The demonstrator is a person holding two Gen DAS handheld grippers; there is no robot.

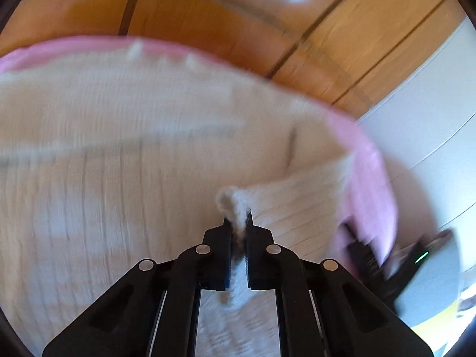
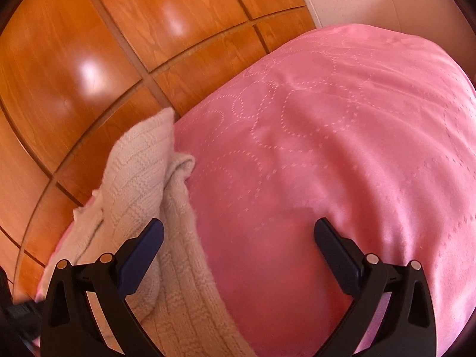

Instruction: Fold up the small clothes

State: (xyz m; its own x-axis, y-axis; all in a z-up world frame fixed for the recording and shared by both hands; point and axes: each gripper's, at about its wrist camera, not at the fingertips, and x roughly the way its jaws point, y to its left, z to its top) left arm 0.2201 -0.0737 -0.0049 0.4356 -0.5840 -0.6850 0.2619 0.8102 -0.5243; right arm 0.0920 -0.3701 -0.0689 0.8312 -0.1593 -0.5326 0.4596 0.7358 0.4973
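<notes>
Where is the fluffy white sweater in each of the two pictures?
Left wrist view: the white sweater fills the middle and left, a bunch of it pinched in the left gripper.
Right wrist view: lower left, beside the open right gripper.
Shared landmark: the pink blanket under it.

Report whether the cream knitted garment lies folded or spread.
Partly folded: cream knitted garment shows one layer doubled over another on the pink quilted bedcover.
</notes>
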